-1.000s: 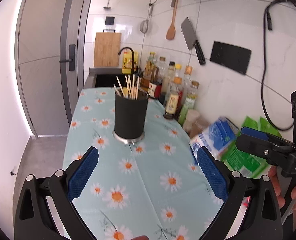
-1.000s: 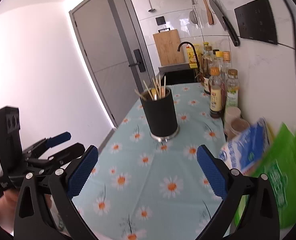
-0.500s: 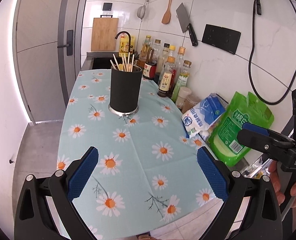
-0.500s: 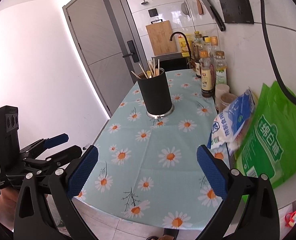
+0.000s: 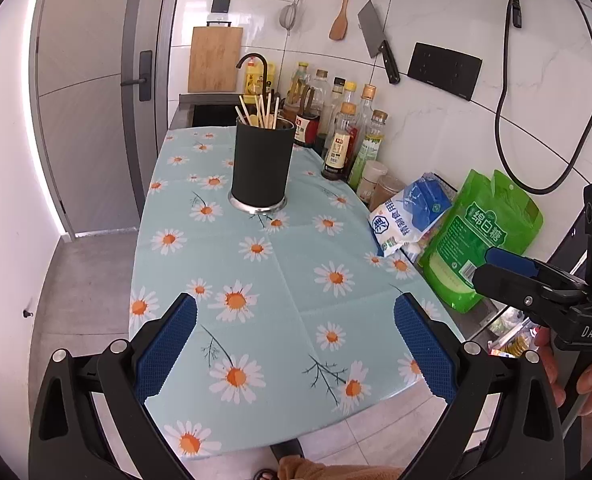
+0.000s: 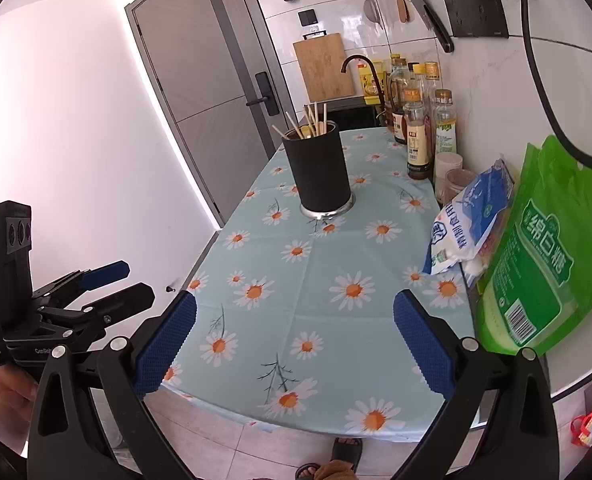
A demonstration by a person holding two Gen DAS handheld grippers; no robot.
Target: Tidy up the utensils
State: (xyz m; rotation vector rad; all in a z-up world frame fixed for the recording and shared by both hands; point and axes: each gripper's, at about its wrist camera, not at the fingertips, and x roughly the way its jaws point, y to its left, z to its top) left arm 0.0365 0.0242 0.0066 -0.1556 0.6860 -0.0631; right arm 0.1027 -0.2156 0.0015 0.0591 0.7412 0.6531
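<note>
Presently, stage: utensils appear gathered; little seems left to do.
Holder: black cylindrical utensil holder with a steel base stands upright mid-table on the daisy-print tablecloth.
Contents: pale wooden chopsticks rise from its mouth, leaning at mixed angles.
Left gripper: blue-padded jaws spread wide, empty, above the table's near edge, well apart from the holder.
Right gripper: likewise wide and empty, at the near edge.
Remaining: no loose utensil shows on the cloth, so the sorting is judged complete or nearly so.
</note>
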